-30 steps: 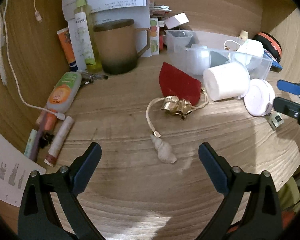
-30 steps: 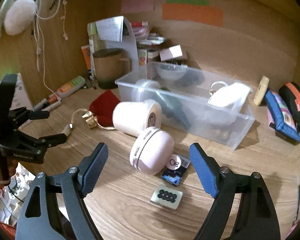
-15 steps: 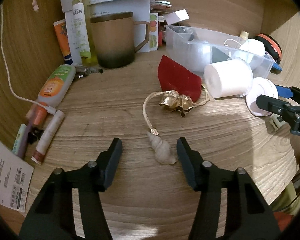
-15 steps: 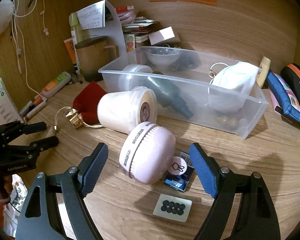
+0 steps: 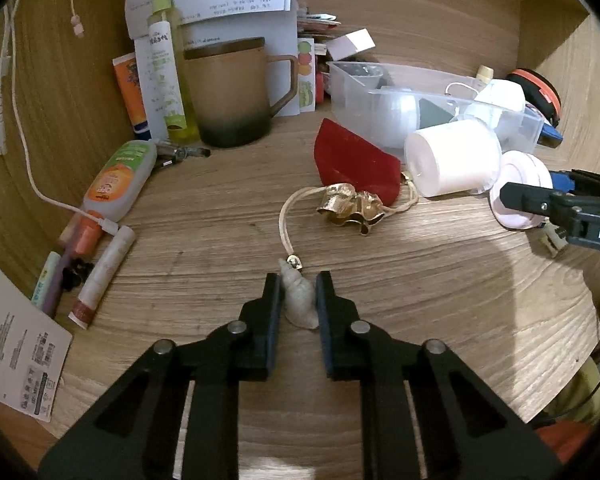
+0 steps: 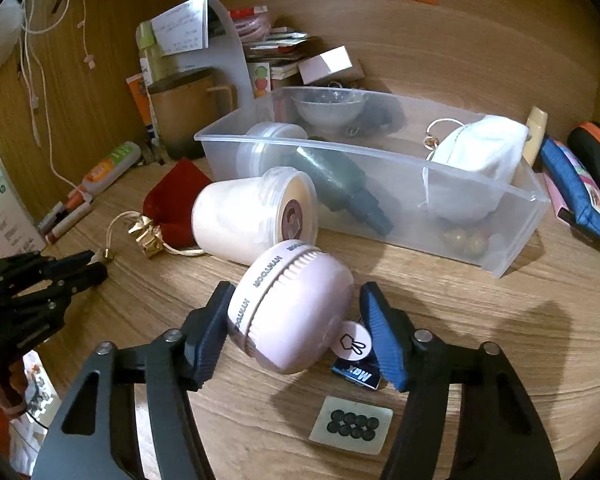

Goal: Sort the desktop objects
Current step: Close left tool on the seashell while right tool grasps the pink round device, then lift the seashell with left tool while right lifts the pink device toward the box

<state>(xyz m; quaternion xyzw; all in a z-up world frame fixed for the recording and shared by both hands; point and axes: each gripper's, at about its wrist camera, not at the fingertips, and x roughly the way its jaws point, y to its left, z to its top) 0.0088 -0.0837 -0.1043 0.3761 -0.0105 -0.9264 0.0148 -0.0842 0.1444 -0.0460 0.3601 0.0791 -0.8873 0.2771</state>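
The left tool [image 5: 298,294] is closed on a pale spiral seashell [image 5: 299,300] that lies on the wooden desk [image 5: 440,300], both fingers touching its sides. Just beyond the shell's tip sits the metal end of a cream cord [image 5: 285,220], which leads to a crumpled gold ornament [image 5: 350,208] beside a red pouch [image 5: 354,160].

The right tool [image 6: 296,320] is spread around a pink round case [image 6: 290,312] lying tilted on the desk; its left finger touches the case, while contact on the blue-padded side cannot be told. Against the case's far side rests a white jar [image 6: 252,216] on its side, and behind that a clear plastic bin [image 6: 512,216] holding a dark bottle [image 6: 340,184] and a white cloth mask [image 6: 476,160].

Only the right wrist view shows a small blue packet [image 6: 358,374] beneath the case and a card of black dots [image 6: 351,425]. Only the left wrist view shows a brown mug [image 5: 230,92], an orange-labelled tube [image 5: 116,178] and a lip balm stick [image 5: 102,276] along the left wall. Bare desk lies near both tools.
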